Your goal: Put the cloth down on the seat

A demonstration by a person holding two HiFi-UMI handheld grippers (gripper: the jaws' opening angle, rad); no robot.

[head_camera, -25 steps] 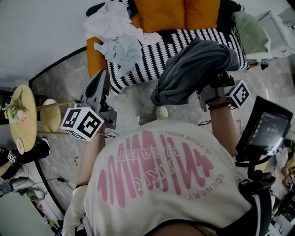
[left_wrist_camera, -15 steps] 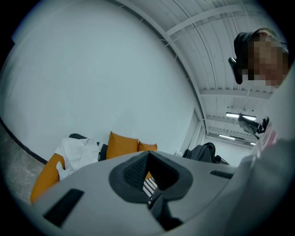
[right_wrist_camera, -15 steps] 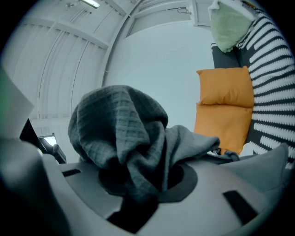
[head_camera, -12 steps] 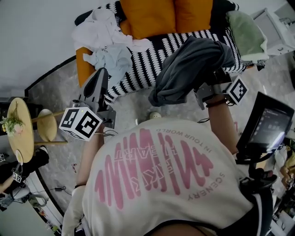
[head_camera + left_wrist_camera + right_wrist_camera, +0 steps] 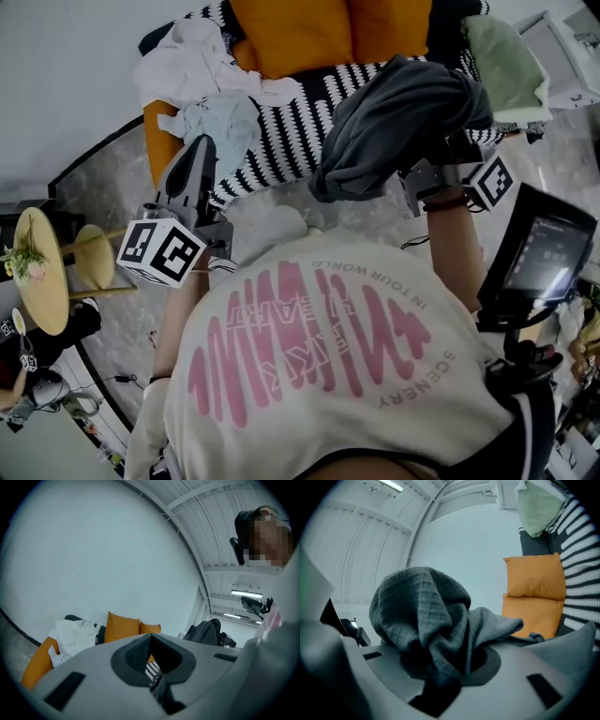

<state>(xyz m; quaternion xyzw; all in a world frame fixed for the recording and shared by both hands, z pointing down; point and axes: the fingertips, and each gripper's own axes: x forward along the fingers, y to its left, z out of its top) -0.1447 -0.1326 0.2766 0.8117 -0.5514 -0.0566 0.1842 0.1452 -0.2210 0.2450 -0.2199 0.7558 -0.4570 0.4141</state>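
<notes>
A dark grey waffle cloth [image 5: 398, 122] hangs bunched from my right gripper [image 5: 433, 167], held up in the air over the front edge of the black-and-white striped seat [image 5: 300, 122]. In the right gripper view the cloth [image 5: 422, 620] spills out from between the jaws of that gripper [image 5: 450, 667], which is shut on it. My left gripper [image 5: 192, 169] points at the sofa's left end, short of the seat. In the left gripper view its jaws meet, so that gripper [image 5: 152, 660] is shut with nothing held.
Two orange cushions [image 5: 291, 33] lean on the sofa back. A white garment [image 5: 187, 61] and a pale blue one [image 5: 220, 122] lie on the seat's left, a green cloth [image 5: 502, 56] at its right end. A round wooden table [image 5: 39, 272] stands left; a screen [image 5: 539, 258] stands right.
The sofa has drawn closer and slid left in the head view. The right gripper has carried the grey cloth a little further over the seat's edge. The left gripper stays raised.
</notes>
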